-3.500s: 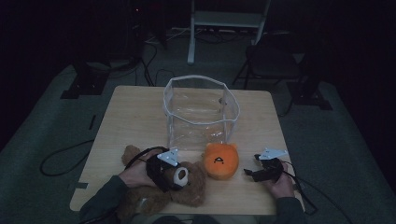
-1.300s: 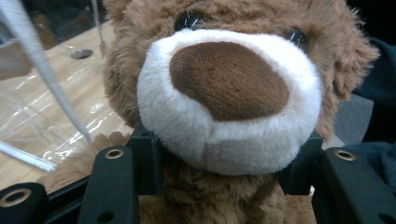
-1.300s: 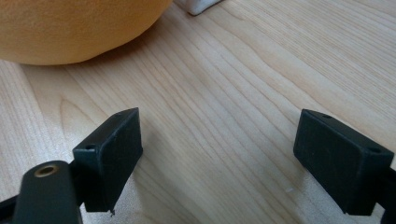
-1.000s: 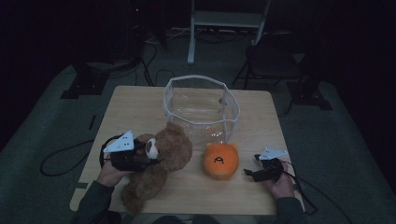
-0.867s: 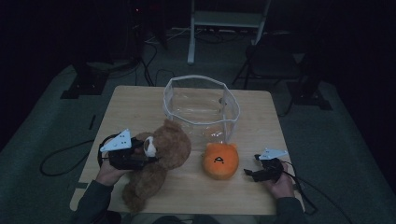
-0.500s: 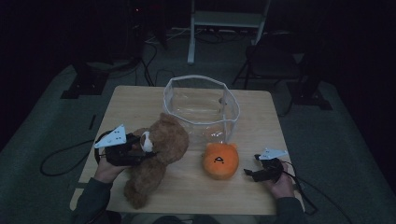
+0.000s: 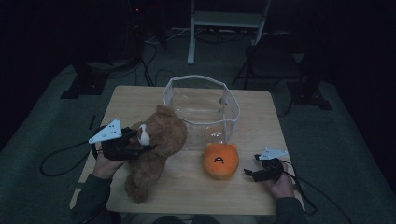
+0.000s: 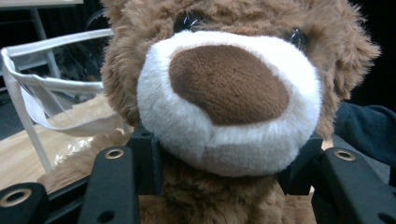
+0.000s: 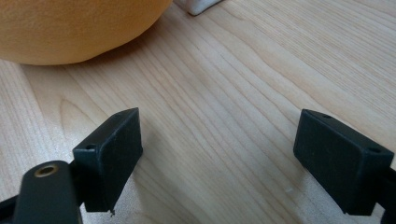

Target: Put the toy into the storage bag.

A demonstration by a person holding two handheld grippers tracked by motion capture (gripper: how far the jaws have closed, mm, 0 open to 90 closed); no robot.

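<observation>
A brown teddy bear (image 7: 161,137) hangs head-up over the left half of the wooden table (image 7: 254,135), with its feet near the front edge. My left gripper (image 7: 140,144) comes in from the left and is shut on the bear just under its white muzzle (image 8: 229,84); the black jaws press the fur on both sides. A round orange plush (image 7: 220,160) with a small face lies right of centre. My right gripper (image 7: 250,173) rests low on the table just right of it, open, with bare wood between its jaws (image 9: 224,149). The orange plush (image 9: 70,28) sits ahead of them to the left.
A clear plastic bin with a white rim (image 7: 235,109) stands at the table's back middle, close behind both toys; its wall (image 8: 42,79) is just behind the bear. Cables trail from both grippers over the table edges. Stands and a chair frame (image 7: 224,18) occupy the dark floor beyond.
The bear lay flat at the front left earlier; it now hangs upright in the left gripper, which has shifted left and risen a little. The right gripper has stayed put.
</observation>
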